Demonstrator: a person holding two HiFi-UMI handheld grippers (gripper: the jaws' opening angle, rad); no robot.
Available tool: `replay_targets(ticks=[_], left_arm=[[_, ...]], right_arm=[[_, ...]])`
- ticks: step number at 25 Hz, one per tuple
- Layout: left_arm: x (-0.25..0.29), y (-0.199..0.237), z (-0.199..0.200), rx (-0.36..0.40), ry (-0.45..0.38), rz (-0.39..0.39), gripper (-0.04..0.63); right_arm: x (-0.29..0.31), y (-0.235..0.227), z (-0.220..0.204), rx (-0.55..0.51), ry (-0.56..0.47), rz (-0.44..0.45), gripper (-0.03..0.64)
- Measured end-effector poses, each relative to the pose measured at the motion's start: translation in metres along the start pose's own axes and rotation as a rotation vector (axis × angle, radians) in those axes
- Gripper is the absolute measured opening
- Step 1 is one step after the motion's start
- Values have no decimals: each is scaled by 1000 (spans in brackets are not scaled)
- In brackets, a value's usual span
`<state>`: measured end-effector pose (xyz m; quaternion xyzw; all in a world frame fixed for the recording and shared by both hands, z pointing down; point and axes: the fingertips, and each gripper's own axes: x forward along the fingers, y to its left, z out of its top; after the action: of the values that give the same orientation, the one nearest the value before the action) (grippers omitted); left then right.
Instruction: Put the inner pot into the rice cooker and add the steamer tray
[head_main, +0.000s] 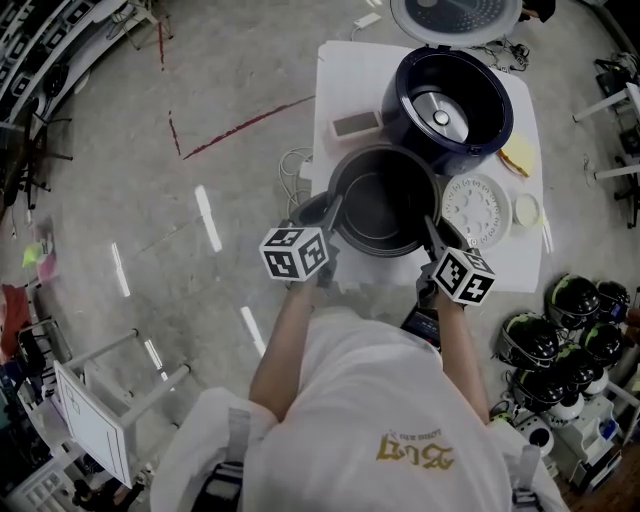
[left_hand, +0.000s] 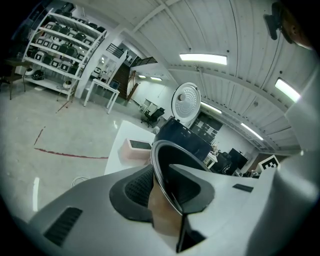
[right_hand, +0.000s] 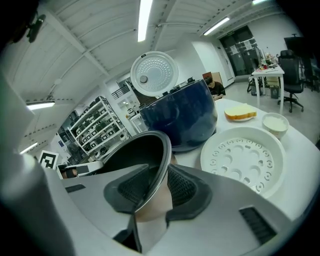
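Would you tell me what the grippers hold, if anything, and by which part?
The inner pot, by its rim: left gripper on the left side, right gripper on the right, wall between each one's jaws.

Rice cooker (head_main: 450, 105) cavity: open from above, lid (head_main: 455, 15) raised behind it. Front approach: taken by inner pot (head_main: 383, 200), just beside the cooker. Right of pot: steamer tray (head_main: 476, 210), then small bowl (head_main: 527, 209), filling that strip of tabletop (head_main: 340, 70). Left of cooker: flat box (head_main: 356, 125). Tabletop's far left corner bare; floor (head_main: 150, 150) at left open.
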<state>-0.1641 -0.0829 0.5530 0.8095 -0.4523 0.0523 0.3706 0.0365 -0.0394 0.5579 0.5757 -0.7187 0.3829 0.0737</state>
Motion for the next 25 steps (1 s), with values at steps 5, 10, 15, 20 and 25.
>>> replay_targets(ticks=[5, 10, 15, 20, 25], left_arm=[[-3, 0, 0, -19, -7, 3, 104], [-15, -1, 11, -30, -48, 3, 100], [-34, -5, 36, -53, -126, -8, 94], [-52, -12, 70, -43, -203, -18, 91], [-69, -17, 100, -35, -268, -32, 89]], right_arm=[[-3, 2, -1, 14, 13, 14, 121], [-10, 16, 4, 16, -9, 49, 120], [-20, 42, 27, 13, -67, 117, 109], [-27, 68, 56, -5, -127, 177, 101], [-31, 93, 79, -19, -175, 231, 99]])
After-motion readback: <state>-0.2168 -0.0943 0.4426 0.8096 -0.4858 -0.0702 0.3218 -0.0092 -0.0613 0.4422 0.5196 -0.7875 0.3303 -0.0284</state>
